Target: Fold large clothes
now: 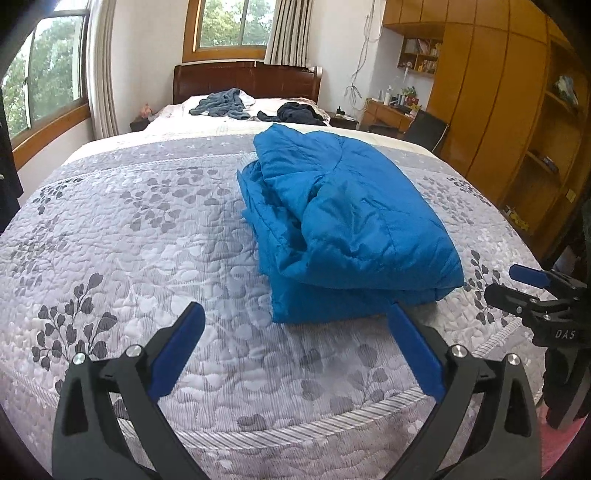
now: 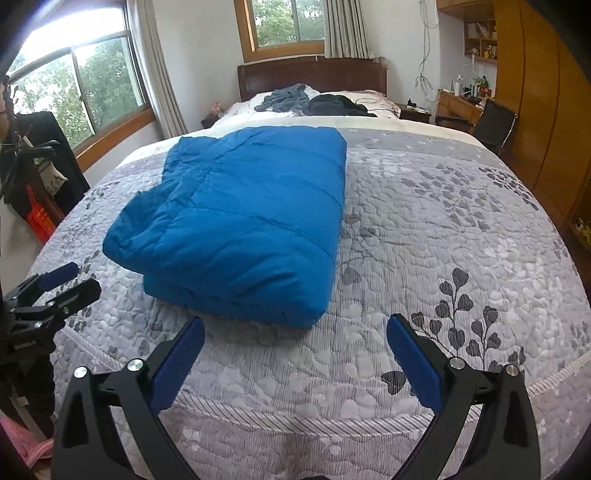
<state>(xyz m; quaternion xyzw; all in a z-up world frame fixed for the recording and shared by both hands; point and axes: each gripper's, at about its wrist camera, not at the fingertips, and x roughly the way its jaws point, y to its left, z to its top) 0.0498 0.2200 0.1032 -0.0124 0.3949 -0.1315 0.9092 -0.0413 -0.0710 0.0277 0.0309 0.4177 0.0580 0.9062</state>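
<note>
1. both pairs of jaws stand wide apart and hold nothing. the left gripper hangs above the near edge of the quilted bedspread, its blue pads clear of the cloth.
2. the right gripper hangs over the same near edge, spread just as wide, with bare bedspread showing between its fingers.
3. each gripper shows in the other's view: the right one at the far right edge of the left wrist view, the left one at the far left edge of the right wrist view. both are off the near side of the jacket.
4. the blue puffer jacket lies folded into a thick rectangular bundle on the bedspread, just beyond the fingertips of both grippers and touched by neither. in the left wrist view its near corner sits just beside the tip of the right-hand pad.
5. the jacket's top layer is smooth and quilted. from the left wrist view its left side shows looser, bunched layers tucked under the top fold.
6. beyond the jacket, the grey leaf-patterned bedspread gives way to a pale sheet.
7. farther beyond the jacket, near the head of the bed, lie a grey-blue garment and a dark garment, both crumpled.
8. behind them stands a dark wooden headboard, with a window and curtains above it.
9. right of the jacket, across the floor, stand wooden wardrobes, with a desk and a dark chair.
</note>
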